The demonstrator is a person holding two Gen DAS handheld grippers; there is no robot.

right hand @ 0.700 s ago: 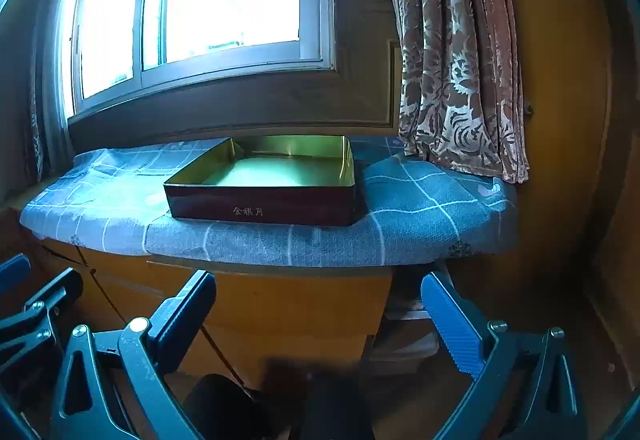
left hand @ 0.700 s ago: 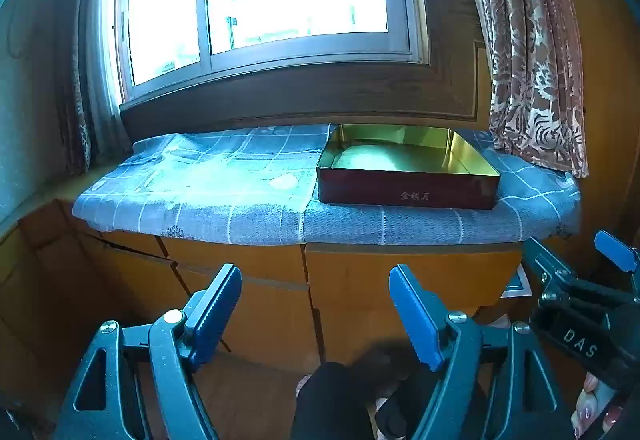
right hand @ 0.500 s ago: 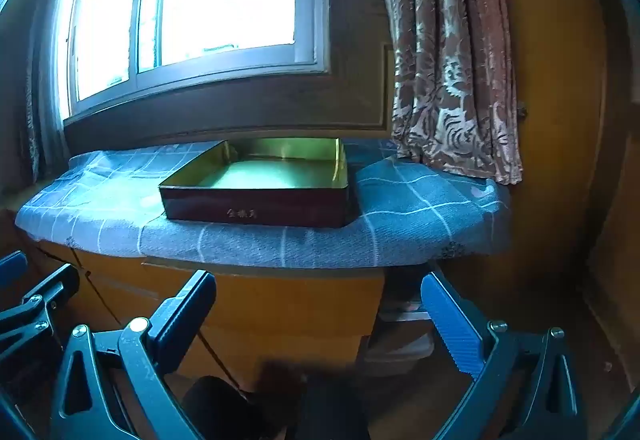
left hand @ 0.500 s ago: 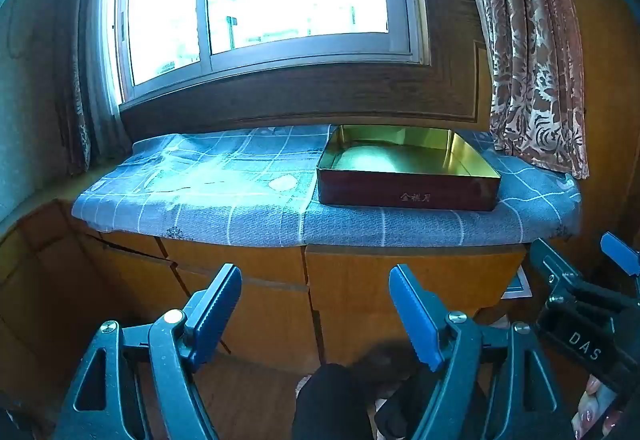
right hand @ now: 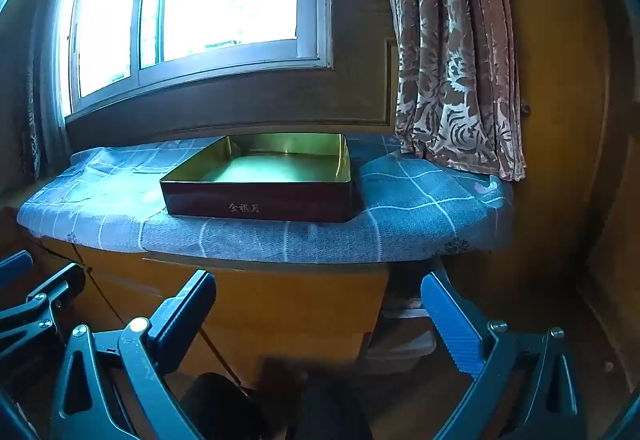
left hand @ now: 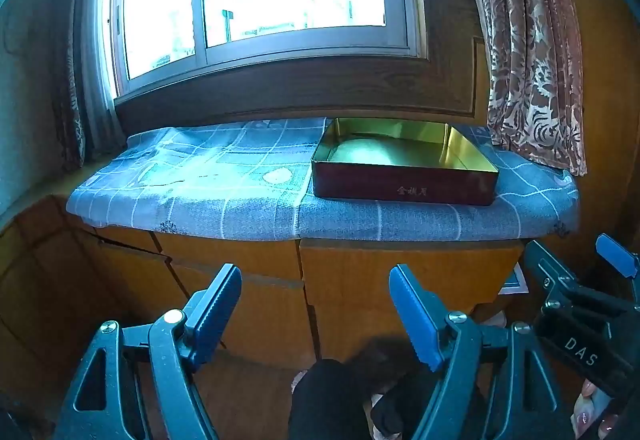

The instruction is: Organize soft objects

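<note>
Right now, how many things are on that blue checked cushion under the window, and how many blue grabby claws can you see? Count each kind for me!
Dark red metal tin with gold inside: 1, with nothing in it
Open blue-padded left gripper: 1
Open blue-padded right gripper: 1
Soft things on the blue checked cushion: 0
Total: 3

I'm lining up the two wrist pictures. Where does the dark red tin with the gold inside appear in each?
Left wrist: tin right of centre, on the blue checked cloth.
Right wrist: tin left of centre, on the same cloth.
Shared landmark: the patterned curtain, hanging right of the tin.
</note>
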